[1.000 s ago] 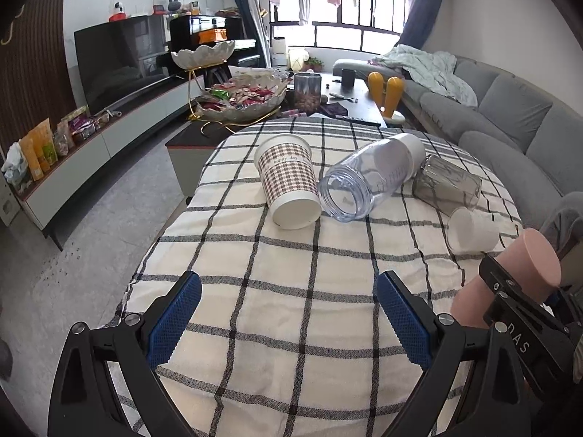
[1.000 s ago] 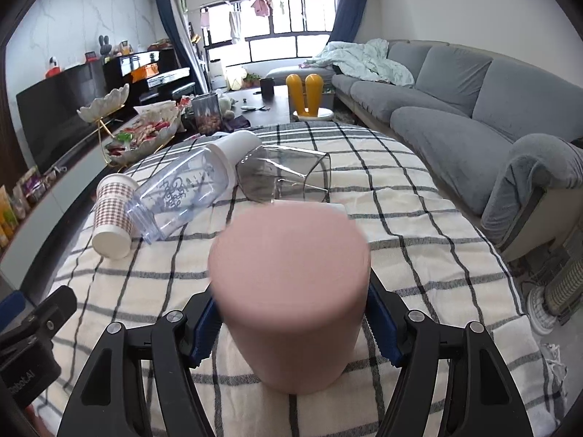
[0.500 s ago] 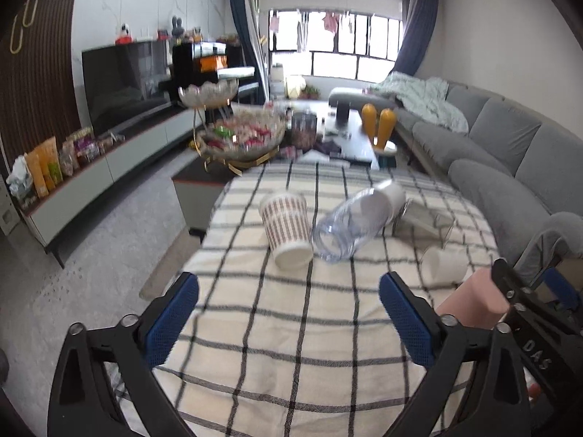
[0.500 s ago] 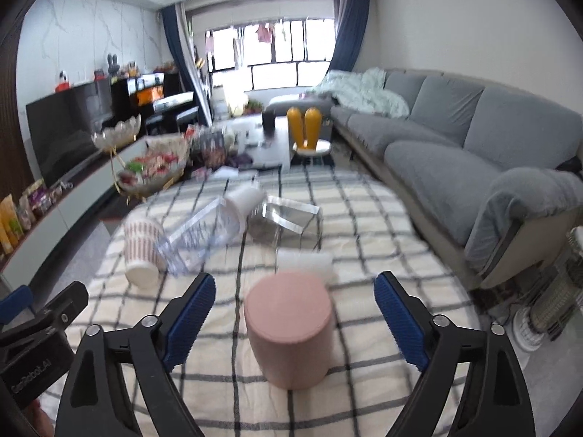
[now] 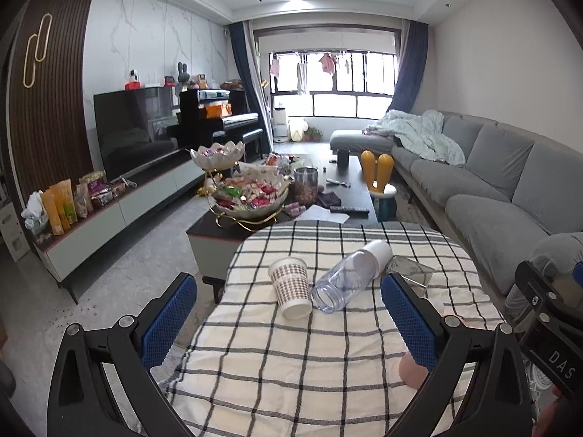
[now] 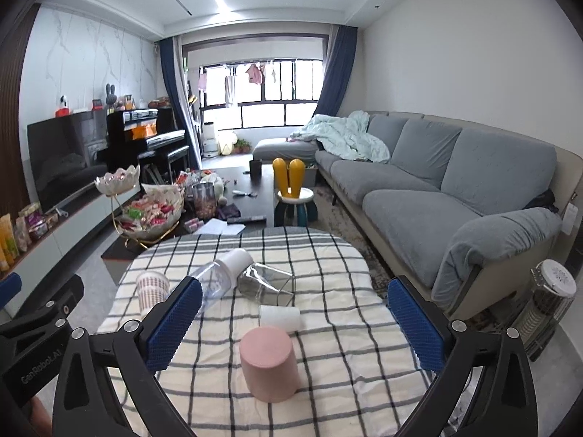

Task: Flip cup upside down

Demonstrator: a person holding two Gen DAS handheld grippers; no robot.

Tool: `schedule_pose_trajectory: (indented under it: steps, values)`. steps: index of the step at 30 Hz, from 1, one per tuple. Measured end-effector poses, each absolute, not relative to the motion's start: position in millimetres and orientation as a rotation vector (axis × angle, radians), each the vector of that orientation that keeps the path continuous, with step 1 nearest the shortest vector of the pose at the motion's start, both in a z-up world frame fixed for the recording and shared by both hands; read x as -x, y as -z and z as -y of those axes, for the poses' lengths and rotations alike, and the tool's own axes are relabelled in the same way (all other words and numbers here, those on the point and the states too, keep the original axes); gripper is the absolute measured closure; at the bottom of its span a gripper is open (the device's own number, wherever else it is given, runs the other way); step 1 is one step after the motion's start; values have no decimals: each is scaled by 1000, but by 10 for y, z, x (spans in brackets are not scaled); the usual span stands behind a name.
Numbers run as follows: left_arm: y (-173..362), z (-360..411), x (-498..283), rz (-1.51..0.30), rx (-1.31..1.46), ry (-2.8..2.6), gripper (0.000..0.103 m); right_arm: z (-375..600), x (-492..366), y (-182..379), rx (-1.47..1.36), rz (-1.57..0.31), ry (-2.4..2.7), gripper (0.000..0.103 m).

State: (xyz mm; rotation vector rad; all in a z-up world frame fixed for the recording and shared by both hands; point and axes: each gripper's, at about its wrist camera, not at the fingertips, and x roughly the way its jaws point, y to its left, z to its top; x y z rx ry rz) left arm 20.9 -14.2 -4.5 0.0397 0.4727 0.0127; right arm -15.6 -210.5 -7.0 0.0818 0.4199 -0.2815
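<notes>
The pink cup (image 6: 269, 362) stands upside down, base up, on the checked tablecloth (image 6: 346, 335) near its front edge. My right gripper (image 6: 295, 322) is open and empty, held above and behind the cup, clear of it. In the left wrist view only a pink edge of the cup (image 5: 411, 373) shows behind the right finger. My left gripper (image 5: 289, 318) is open and empty, raised above the table's left side.
A checked paper cup (image 5: 290, 287), a clear bottle (image 5: 346, 276), a smoky glass tumbler (image 6: 267, 286) and a small white cup (image 6: 280, 317) lie on their sides mid-table. A grey sofa (image 6: 437, 196) runs along the right. A coffee table (image 6: 233, 200) with snack bowls stands beyond.
My right gripper let go of the pink cup, opened wide and drew back and up. The cup stays upside down on the cloth. My left gripper also rose and pulled back.
</notes>
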Motion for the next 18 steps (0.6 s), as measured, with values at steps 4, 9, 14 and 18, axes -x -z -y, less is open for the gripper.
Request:
schedule_pose_trajectory:
  steps: [4, 9, 14, 18]
  values:
    - [-38, 137, -158, -455, -44, -18, 0, 2109, 217, -28, -86, -404, 281, 1]
    - [-120, 139, -104, -443, -49, -22, 0, 2087, 297, -121, -79, -373, 280, 1]
    - [-160, 141, -79, -438, -51, -18, 0, 2060, 314, -168, -73, -365, 278, 1]
    - [-163, 147, -74, -443, -49, -17, 0, 2055, 319, -175, -78, -364, 276, 1]
